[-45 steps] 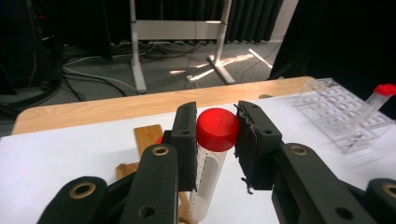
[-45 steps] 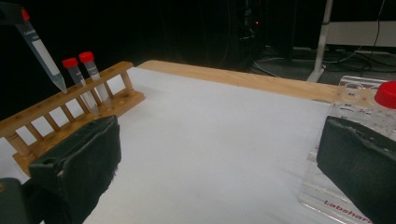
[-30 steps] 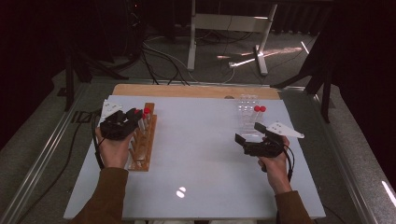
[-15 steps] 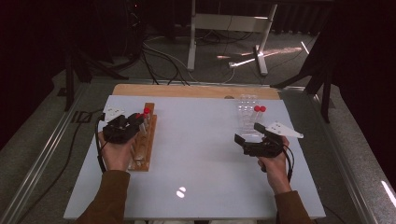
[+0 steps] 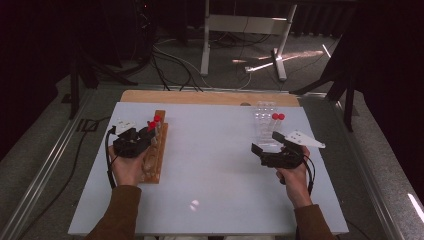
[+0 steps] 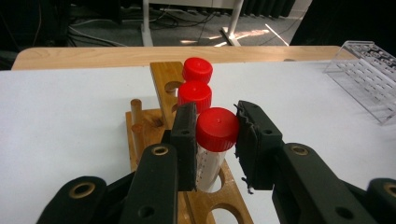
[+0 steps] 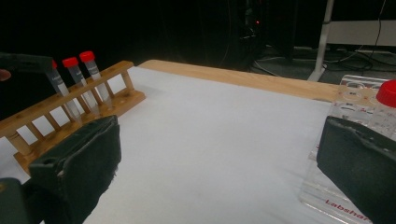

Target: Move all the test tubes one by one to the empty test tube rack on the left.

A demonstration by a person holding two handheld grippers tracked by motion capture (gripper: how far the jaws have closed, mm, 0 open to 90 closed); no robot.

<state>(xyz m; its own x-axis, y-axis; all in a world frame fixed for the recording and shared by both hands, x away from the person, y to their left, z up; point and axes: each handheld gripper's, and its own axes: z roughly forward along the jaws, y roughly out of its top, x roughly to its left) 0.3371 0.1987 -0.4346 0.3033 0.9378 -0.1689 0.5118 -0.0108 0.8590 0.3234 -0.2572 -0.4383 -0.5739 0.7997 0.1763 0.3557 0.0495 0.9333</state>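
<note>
A wooden tube rack [image 5: 159, 155] lies at the table's left. My left gripper [image 6: 216, 135] is shut on the red cap of a clear tube [image 6: 217, 128], whose lower end stands in a rack hole. Two more red-capped tubes [image 6: 197, 70] stand in the rack just beyond it. In the high view the left gripper [image 5: 150, 131] sits over the rack's far half. My right gripper [image 5: 265, 142] is open with nothing between its pads, just in front of a clear plastic rack [image 5: 264, 117] that holds two red-capped tubes [image 5: 278, 116].
A wooden board edge [image 5: 210, 97] runs along the table's far side. White tabletop [image 5: 210, 165] stretches between the two racks. In the right gripper view the clear rack [image 7: 355, 98] is close at right and the wooden rack [image 7: 70, 105] far at left.
My left gripper has sunk a little with the tube, down into the wooden rack. The right hand has stayed still.
</note>
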